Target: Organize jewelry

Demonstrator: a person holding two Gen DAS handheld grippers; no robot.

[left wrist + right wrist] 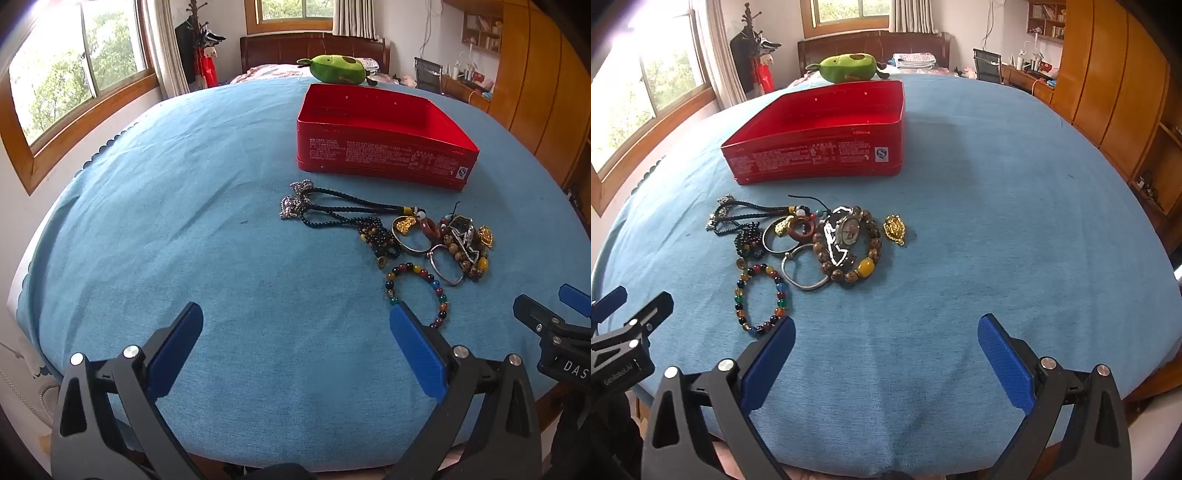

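Start of job, nothing picked yet. Red tin [384, 136] empty, open top, sitting on blue bench [221, 240] at 12 o'clock of the jewelry pile [812, 240], just beside it.

Left gripper [295, 332]: jaws wide apart, nothing between them, hovering over bare cloth, pile off at 1 o'clock. Right gripper [886, 343]: jaws likewise spread, empty, pile at 11 o'clock.

Pile layout from right wrist view:
- colour bead bracelet [762, 299] nearest, at 6 o'clock of pile, lying alone, just ahead of the right gripper's left jaw tip
- silver bangle [801, 269] touching brown bead bracelet [849, 251], watch [847, 230] lying inside the bracelet's ring
- gold pendant [894, 229] at 3 o'clock, clear of the rest
- black cords [746, 218] at 9 to 10 o'clock, tangled with dark beads

Judged next move: take a loose outlier first, colour bead bracelet or gold pendant, since neither overlaps anything. Needs descent nearly to cloth, jaws straddling one strand of beads, close, lift, carry to 12 o'clock, release over tin. Risks: pinching cloth with the beads; cords dragging neighbours if grabbed early.
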